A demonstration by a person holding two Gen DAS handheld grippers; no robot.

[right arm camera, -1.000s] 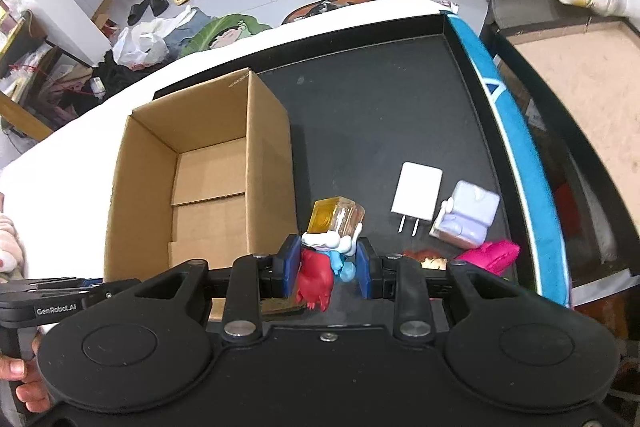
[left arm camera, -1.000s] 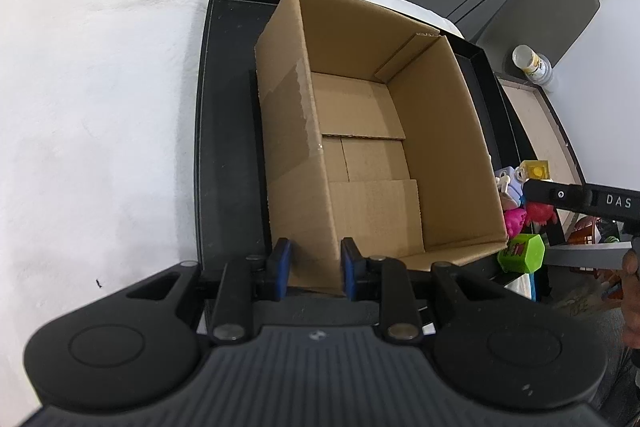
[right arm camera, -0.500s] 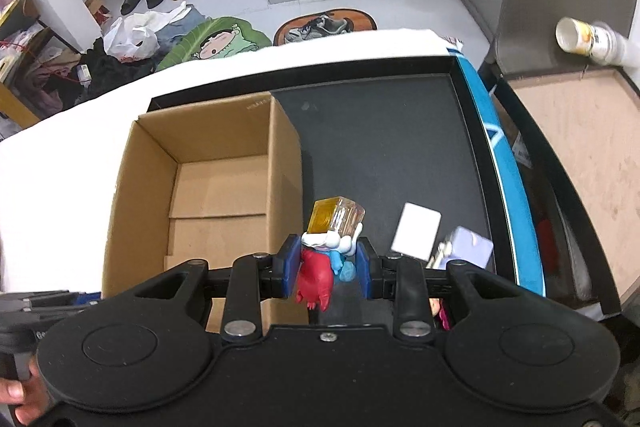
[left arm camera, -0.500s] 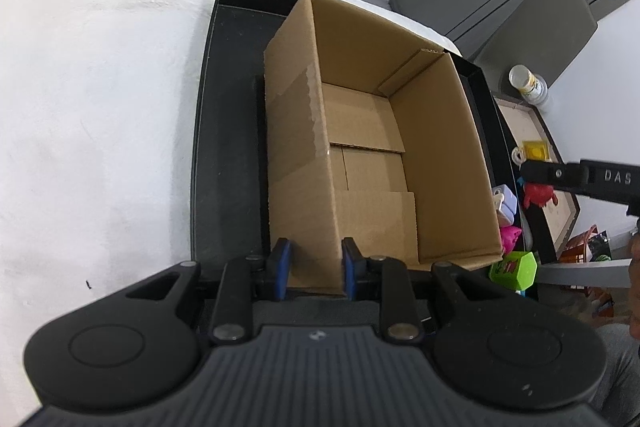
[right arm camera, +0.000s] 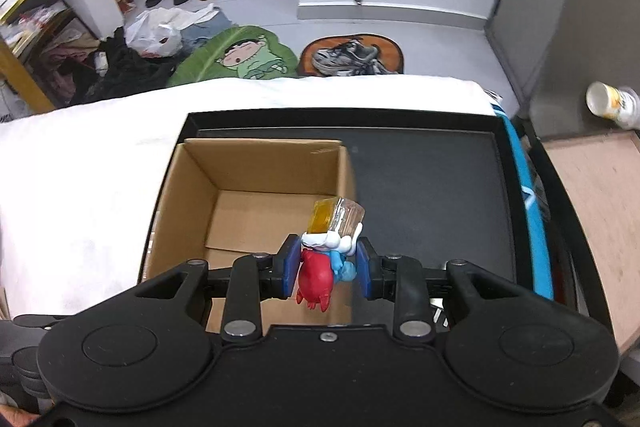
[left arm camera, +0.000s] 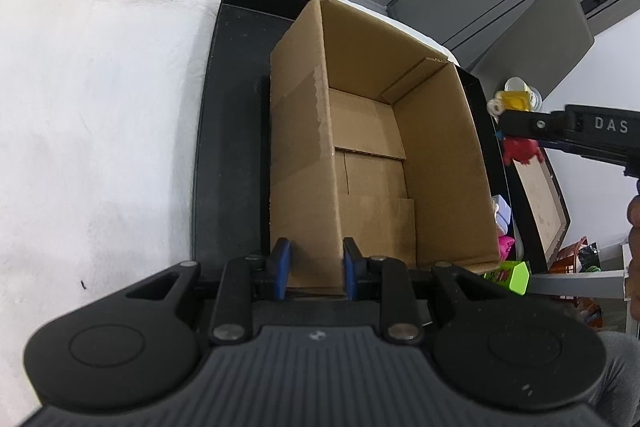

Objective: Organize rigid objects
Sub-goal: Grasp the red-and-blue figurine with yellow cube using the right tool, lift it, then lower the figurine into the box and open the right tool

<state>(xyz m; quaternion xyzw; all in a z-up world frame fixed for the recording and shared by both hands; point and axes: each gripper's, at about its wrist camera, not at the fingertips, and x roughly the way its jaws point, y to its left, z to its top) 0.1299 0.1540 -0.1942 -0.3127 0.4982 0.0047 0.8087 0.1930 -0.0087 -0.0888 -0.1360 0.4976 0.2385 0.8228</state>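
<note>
An open, empty cardboard box (left arm camera: pixel 372 167) stands on a black tray (left arm camera: pixel 232 131); it also shows in the right wrist view (right arm camera: pixel 248 203). My left gripper (left arm camera: pixel 314 269) is shut on the box's near wall at its corner. My right gripper (right arm camera: pixel 328 267) is shut on a small toy figure (right arm camera: pixel 320 273) with a red body, blue parts and a yellow-clear block on top. It holds the toy in the air above the box's right wall. In the left wrist view the toy (left arm camera: pixel 520 151) hangs right of the box.
On the tray right of the box lie a lilac toy (left arm camera: pixel 504 217), a pink toy (left arm camera: pixel 506 247) and a green block (left arm camera: pixel 510 277). A white cloth (left arm camera: pixel 100 107) covers the table. A wooden board (right arm camera: pixel 600 211) and a cup (right arm camera: pixel 612 105) are at the right.
My right gripper has lifted the toy off the tray and carried it left, over the box's right wall. My left gripper keeps its hold on the box.
</note>
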